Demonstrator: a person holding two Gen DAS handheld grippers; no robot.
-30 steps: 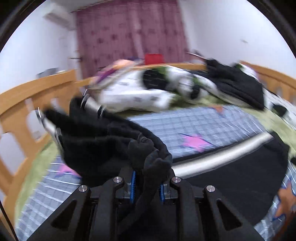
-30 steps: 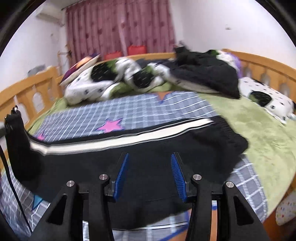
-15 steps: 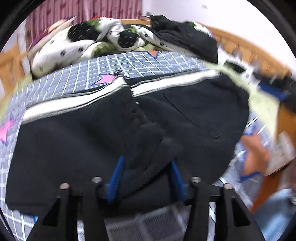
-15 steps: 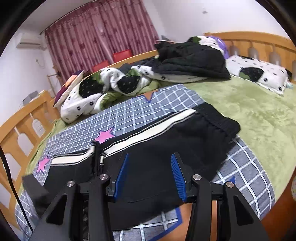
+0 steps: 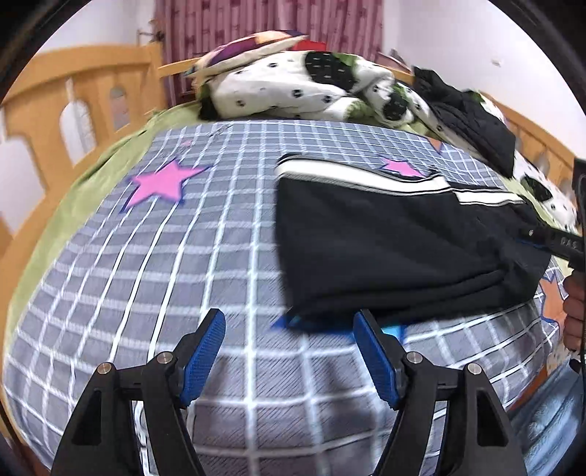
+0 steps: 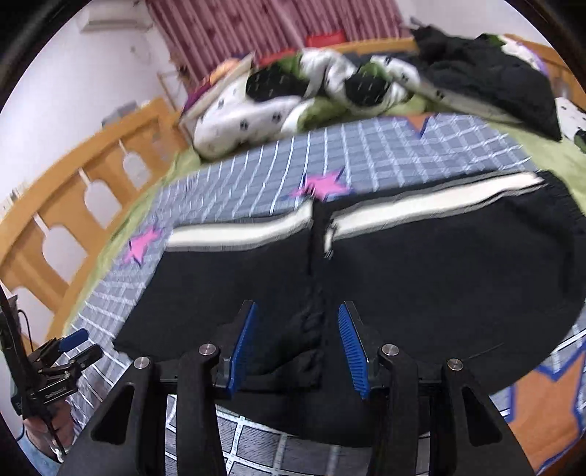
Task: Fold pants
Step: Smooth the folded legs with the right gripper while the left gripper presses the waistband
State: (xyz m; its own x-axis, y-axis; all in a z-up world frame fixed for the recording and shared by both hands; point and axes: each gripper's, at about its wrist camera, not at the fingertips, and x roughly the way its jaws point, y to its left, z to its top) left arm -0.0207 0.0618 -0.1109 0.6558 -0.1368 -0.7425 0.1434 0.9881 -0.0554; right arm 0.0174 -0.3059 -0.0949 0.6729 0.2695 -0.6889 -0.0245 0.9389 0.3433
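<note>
Where the views began, nearest the lenses, stood the left gripper: jaws opening, blue pads apart, nothing between them, only the checked blanket beneath, which suggests a release just made. Item two, the right gripper: jaws set at a middling width over a bunched ridge of black cloth at the near hem; the pads appeared clear of it, though blur makes contact hard to rule out. Item three, the pants: black with a white side stripe, lying on the bed's blanket, doubled over so that one end lay across the middle, its edge forming a dark seam running away from the right gripper. Long axis ran across the right wrist view, stripe along the far edge, the broader end toward that view's right. Beyond, a spotted quilt, a heap of dark clothing, the wooden bed rail and a maroon curtain.
</note>
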